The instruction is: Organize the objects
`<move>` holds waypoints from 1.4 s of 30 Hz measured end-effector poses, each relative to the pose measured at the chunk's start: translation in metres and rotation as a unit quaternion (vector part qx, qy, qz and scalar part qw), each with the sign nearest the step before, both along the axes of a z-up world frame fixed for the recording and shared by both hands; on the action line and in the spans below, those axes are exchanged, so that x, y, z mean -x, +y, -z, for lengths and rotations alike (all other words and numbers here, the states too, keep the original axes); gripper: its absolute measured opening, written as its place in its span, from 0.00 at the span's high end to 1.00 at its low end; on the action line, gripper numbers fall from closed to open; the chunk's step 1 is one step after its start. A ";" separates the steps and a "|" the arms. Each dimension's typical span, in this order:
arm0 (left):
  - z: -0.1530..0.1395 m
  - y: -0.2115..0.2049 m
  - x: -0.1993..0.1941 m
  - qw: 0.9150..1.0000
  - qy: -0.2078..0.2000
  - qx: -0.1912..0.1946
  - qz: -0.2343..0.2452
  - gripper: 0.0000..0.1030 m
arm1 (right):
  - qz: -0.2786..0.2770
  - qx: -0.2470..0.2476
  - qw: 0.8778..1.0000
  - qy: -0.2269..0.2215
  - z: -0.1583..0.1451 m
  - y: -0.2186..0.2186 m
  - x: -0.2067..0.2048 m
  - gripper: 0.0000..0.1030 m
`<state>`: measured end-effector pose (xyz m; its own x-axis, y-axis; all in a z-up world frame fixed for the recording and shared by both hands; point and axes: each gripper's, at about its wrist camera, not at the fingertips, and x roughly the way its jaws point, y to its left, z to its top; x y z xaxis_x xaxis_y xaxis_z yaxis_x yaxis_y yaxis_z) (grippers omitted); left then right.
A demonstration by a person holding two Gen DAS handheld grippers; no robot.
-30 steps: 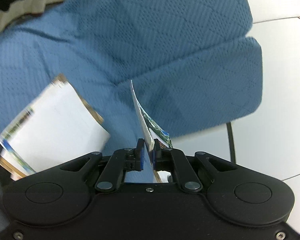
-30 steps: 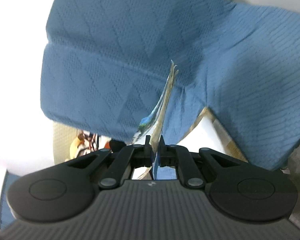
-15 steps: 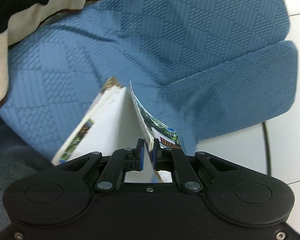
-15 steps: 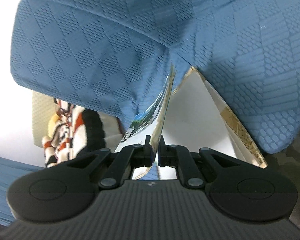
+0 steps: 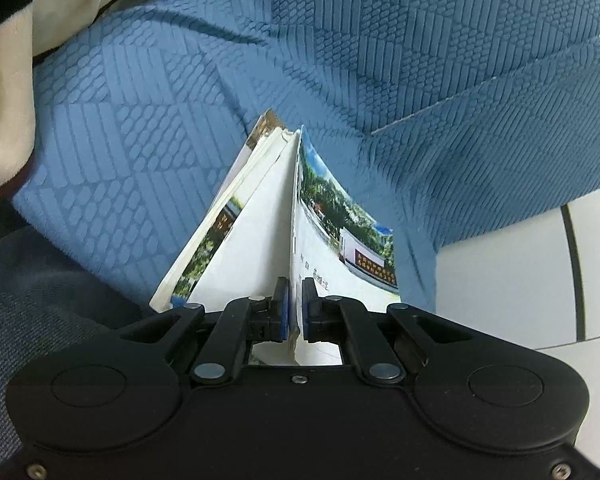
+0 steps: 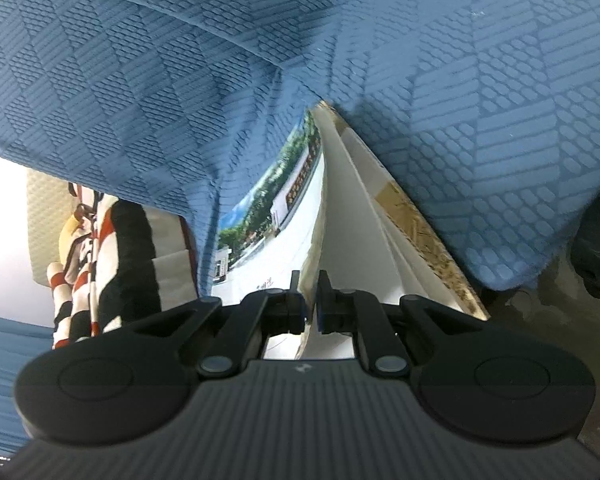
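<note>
Sofa cushions (image 5: 380, 60), blue and quilted, fill both views. Booklet (image 5: 324, 216) hangs open over them, one cover clenched in the left gripper (image 5: 295, 312), opposite pages pinched by the right gripper (image 6: 309, 304), likely spreading it.

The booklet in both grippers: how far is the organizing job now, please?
Done: both grips are made. The left gripper and right gripper are each shut on the cover of the booklet.
In hand: it hangs open above the blue cushion, its white pages fanned.
Left: setting it down and letting go. Where it belongs is not visible.
</note>
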<state>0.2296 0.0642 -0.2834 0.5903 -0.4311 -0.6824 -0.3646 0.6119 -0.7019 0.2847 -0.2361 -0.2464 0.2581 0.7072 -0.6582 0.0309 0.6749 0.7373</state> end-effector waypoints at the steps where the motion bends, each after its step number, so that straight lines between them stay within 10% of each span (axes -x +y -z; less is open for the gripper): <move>1: 0.000 -0.001 0.001 1.000 0.000 -0.003 0.001 0.96 | -0.002 0.002 1.000 0.003 0.002 0.000 0.001 0.91; 15: -0.019 -0.009 0.014 0.999 -0.007 -0.043 0.026 0.75 | -0.033 0.031 0.999 -0.016 -0.008 0.000 0.010 0.79; 20: -0.036 -0.015 0.024 0.997 -0.018 -0.068 0.041 0.60 | -0.059 0.030 0.997 -0.028 -0.020 -0.001 0.019 0.20; 31: -0.120 -0.049 0.047 0.984 -0.078 -0.136 0.085 0.39 | -0.099 0.057 0.982 -0.153 -0.107 -0.021 0.034 0.20; 42: -0.219 -0.086 0.090 0.953 -0.175 -0.215 0.120 0.05 | -0.127 0.076 0.949 -0.278 -0.207 -0.048 0.066 0.21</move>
